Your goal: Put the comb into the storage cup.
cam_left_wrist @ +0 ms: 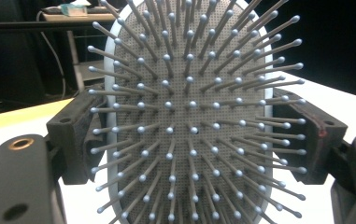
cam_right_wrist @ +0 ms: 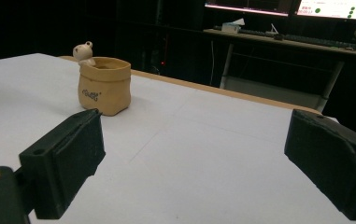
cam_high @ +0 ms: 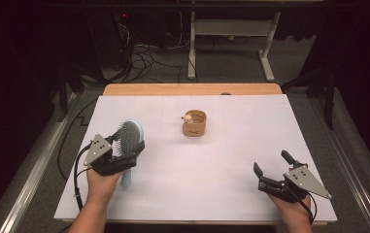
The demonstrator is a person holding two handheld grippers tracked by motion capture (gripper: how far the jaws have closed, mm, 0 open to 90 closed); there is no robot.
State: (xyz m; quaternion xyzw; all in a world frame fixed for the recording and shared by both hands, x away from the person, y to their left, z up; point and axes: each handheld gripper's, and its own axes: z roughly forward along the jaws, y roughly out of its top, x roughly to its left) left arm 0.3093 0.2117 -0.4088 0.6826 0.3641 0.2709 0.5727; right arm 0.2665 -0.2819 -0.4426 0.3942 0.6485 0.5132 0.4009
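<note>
A pale blue hairbrush [cam_high: 130, 132] with grey bristles [cam_left_wrist: 189, 116] is held off the white table, bristles facing the camera of my left gripper [cam_high: 123, 151]. That gripper [cam_left_wrist: 194, 135] is shut on the hairbrush, one jaw against each side of its oval head, and the handle hangs down by the hand. My right gripper [cam_high: 271, 161] rests low at the table's front right, open, with nothing between its jaws [cam_right_wrist: 199, 158]. A small tan pot [cam_high: 194, 124] with a little bear figure on its rim stands mid-table; it shows ahead and left of the right gripper [cam_right_wrist: 104, 86].
The white sheet [cam_high: 211, 160] covers a wooden tabletop whose far edge [cam_high: 192, 89] shows. Beyond the table are cables on the floor [cam_high: 143, 58] and a white desk frame [cam_high: 231, 34]. Monitors and a keyboard sit on a far desk [cam_right_wrist: 288, 39].
</note>
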